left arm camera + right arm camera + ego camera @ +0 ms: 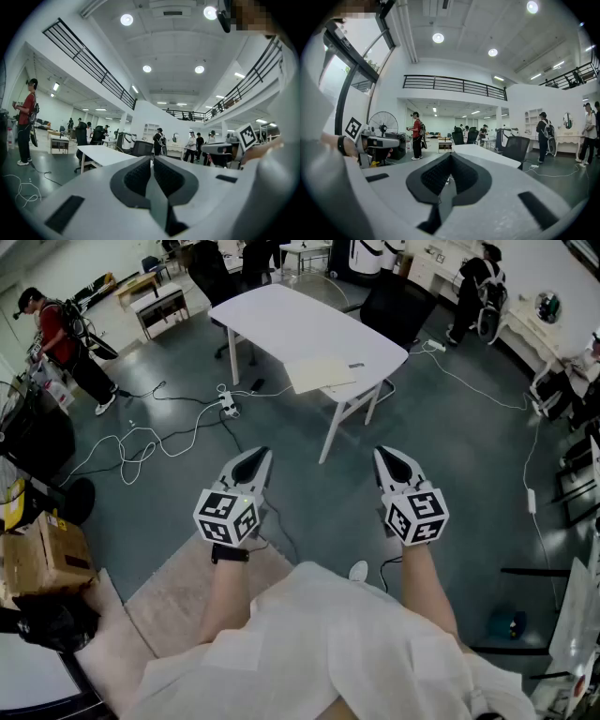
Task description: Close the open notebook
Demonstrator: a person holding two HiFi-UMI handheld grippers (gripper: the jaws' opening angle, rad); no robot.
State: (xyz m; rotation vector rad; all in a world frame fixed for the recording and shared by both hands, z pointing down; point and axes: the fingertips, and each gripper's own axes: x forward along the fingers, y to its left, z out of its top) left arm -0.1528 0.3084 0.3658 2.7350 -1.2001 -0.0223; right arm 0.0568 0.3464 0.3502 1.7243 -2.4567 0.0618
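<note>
The open notebook (319,374) lies flat with pale pages near the front edge of a white table (281,320), a small dark item (356,365) beside it. The table stands well ahead of me across bare floor. My left gripper (262,455) and right gripper (380,453) are held side by side at waist height, pointing toward the table, both shut with nothing between the jaws. In the left gripper view the left gripper's (151,160) closed tips aim at the table (105,154). In the right gripper view the right gripper's (450,157) tips meet in front of the table (480,152).
Cables and a power strip (228,407) trail over the grey floor left of the table. Black chairs (394,306) stand behind it. A cardboard box (37,554) sits at my left, a pale rug (178,596) underfoot. A person in a red shirt (56,334) stands far left.
</note>
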